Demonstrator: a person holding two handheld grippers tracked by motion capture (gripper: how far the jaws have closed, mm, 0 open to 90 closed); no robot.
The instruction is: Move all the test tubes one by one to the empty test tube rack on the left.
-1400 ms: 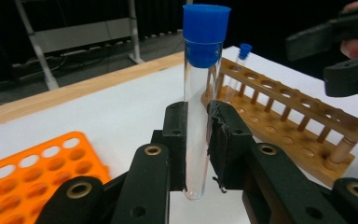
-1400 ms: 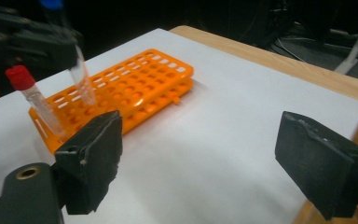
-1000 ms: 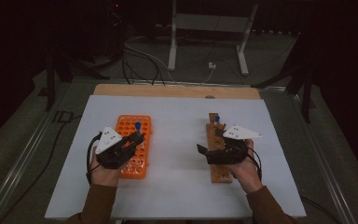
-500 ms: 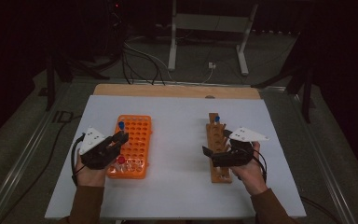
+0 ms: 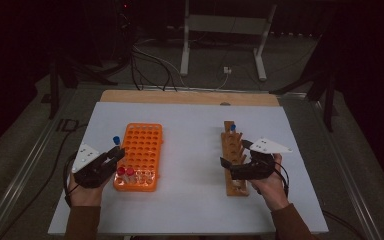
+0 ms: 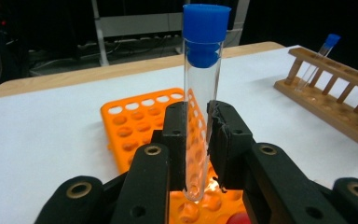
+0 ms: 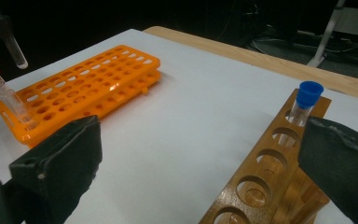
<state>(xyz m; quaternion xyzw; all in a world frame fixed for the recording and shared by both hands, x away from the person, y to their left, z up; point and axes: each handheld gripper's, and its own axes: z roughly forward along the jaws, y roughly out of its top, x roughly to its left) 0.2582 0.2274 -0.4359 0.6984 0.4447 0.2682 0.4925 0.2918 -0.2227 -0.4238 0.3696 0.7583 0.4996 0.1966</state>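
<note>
In the high view, the left gripper [image 5: 111, 156] hangs just off the orange rack's [image 5: 141, 145] left edge, clamped on a blue-capped tube [image 5: 116, 141] that stands upright, probably so it can drop straight into a hole. Two red-capped tubes [image 5: 125, 172] sit in the rack's near row. The right gripper [image 5: 235, 159] rests over the wooden rack [image 5: 231, 150], jaws spread wide and holding nothing.

In the left gripper view, the pads pinch the clear glass low down (the cap is well above them), its rounded bottom above the orange holes.

In the right gripper view, one blue-capped tube [image 7: 303, 106] stands in the wooden rack's far hole; the nearer holes are empty.
</note>
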